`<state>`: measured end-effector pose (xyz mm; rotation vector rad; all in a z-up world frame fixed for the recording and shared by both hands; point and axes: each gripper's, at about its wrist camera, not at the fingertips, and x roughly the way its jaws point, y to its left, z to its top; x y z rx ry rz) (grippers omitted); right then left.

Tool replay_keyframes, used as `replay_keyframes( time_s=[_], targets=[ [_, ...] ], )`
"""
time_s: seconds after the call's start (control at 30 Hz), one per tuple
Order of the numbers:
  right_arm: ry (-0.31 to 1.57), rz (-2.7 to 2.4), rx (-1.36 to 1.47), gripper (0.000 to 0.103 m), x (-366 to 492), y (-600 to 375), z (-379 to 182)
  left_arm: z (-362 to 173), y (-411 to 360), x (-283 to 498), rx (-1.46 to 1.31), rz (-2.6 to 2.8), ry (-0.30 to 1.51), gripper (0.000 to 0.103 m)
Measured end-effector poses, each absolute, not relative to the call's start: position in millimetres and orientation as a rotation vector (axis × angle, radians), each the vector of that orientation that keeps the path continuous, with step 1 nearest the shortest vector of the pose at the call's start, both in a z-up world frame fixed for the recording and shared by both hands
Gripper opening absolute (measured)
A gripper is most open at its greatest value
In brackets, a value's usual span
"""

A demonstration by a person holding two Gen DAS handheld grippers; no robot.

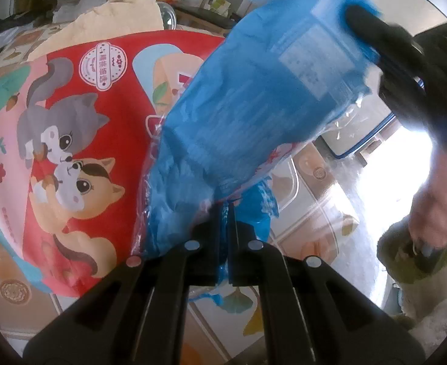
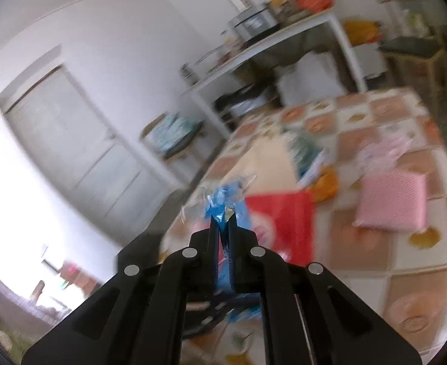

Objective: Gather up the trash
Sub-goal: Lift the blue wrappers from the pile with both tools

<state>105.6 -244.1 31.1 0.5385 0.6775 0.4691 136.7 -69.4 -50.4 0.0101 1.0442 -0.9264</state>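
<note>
Both tongs are pinching the same thing. The left gripper (image 1: pixel 223 213), at the bottom of its own view, has its jaws pressed together on the lower end of a blue plastic wrapper (image 1: pixel 253 97). The right gripper (image 2: pixel 223 222) has its jaws clamped on the other end, where a crumpled tuft of blue and clear film sticks out past the fingertips. In the left view the right gripper appears as a dark, blurred shape at the upper right, gripping the wrapper's top edge, with a person's hand (image 1: pixel 433 210) below it.

The wrapper hangs in the air, stretched between the two grippers, above a table covered in a patterned cloth (image 2: pixel 360 258). Beneath it lies a red bag printed with cartoon squirrels (image 1: pixel 80 140), which looks like a flat, empty package. Farther along the table sits a pink ribbed pad or pouch (image 2: pixel 390 203); the right view is too blurred to tell what it is.

The wrapper looks very light, thin and limp. It creases and bunches wherever it is pinched, and the glossy film is probably slippery, so a shallow grip could slide off. The bunched ends appear the safest places to hold, since folded layers give the pads more to bite. It is unlikely to break, though hard pulling between the two grippers might tear the film.
</note>
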Motion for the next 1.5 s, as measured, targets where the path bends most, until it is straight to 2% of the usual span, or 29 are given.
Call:
replay_keyframes(
  time_s=[0.13,0.47,0.53,0.7,0.8,1.0,1.23,1.37,1.5],
  targets=[
    [0.806,0.493,0.527,0.005,115,-227,5,-52,-69,139,0.004,-0.941,1.034,0.002],
    [1.059,0.497,0.715,0.005,149,-225,-67,-46,-50,138,0.009,-0.955,0.983,0.003],
    [1.084,0.492,0.712,0.005,151,-223,-72,-40,-44,135,0.022,-0.955,0.967,0.007],
    [1.109,0.491,0.647,0.004,154,-215,-72,-22,-22,131,-0.057,-0.996,0.954,0.037],
    [1.108,0.491,0.596,0.004,153,-209,-69,-8,-3,138,-0.143,-1.008,0.925,0.049],
    [1.068,0.464,0.399,0.004,157,-205,-66,-10,-12,182,-0.212,-0.944,1.022,0.057],
    [0.991,0.404,0.116,0.004,141,-182,-60,-25,-38,205,-0.118,-0.963,1.150,0.055],
    [0.944,0.393,0.081,0.004,135,-184,-58,-30,-54,203,-0.061,-0.977,1.190,0.039],
    [0.887,0.364,-0.015,0.004,129,-174,-55,-33,-58,203,-0.041,-0.974,1.219,0.031]
  ],
)
